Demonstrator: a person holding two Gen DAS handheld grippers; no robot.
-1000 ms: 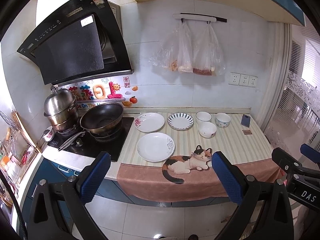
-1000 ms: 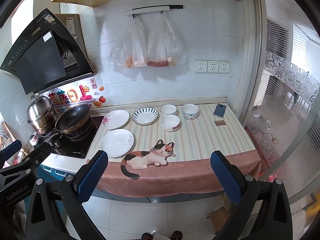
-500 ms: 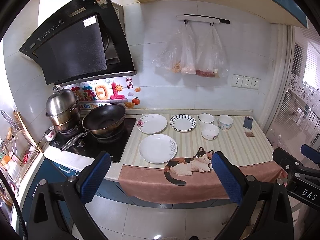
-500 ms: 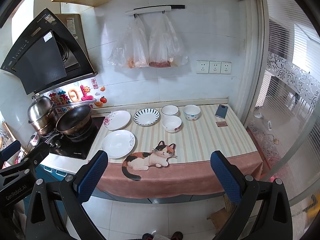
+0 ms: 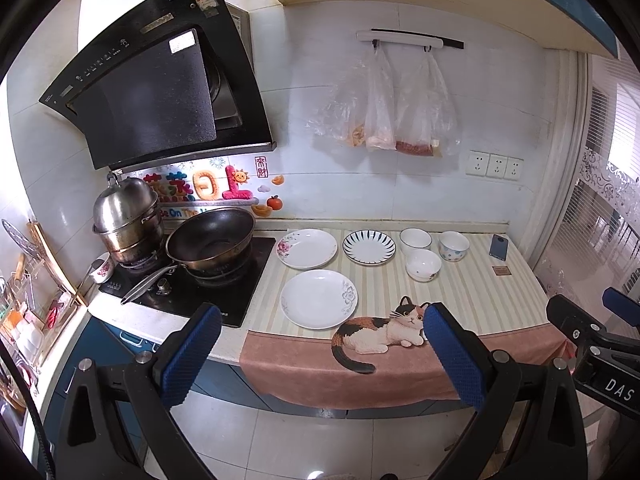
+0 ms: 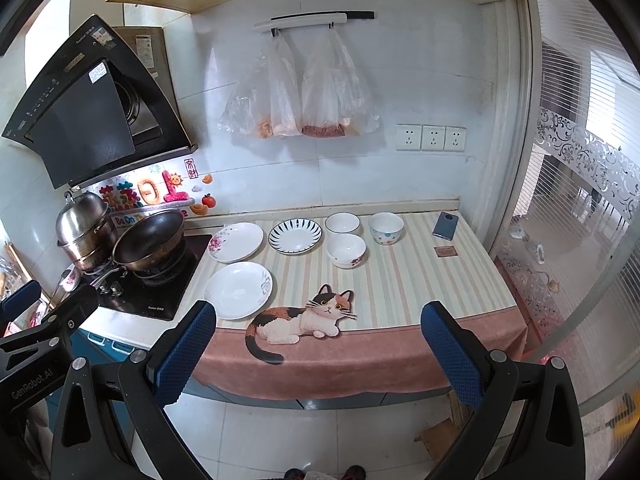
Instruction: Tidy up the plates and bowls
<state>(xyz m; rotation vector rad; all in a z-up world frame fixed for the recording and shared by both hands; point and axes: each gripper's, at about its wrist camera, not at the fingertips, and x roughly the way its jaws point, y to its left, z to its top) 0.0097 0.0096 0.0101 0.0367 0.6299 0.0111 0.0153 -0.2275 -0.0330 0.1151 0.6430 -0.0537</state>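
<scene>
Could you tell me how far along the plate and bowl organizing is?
Nothing looks done yet. The three plates, including the white floral-edged plate and the blue-striped plate, lie separately, and the three white bowls stand unstacked. Both the left claw and the right claw are open and empty, short of the striped counter. All the stacking remains.

bright daylight from right | sharp focus | fisheye bending, dark corners

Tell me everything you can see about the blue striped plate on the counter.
The blue striped plate is round, white and glossy like ceramic, with dark blue lines radiating around its rim and a plain centre. It lies flat and empty on the striped mat, in the back row, between the pink-flower plate and a white bowl, touching neither.
</scene>
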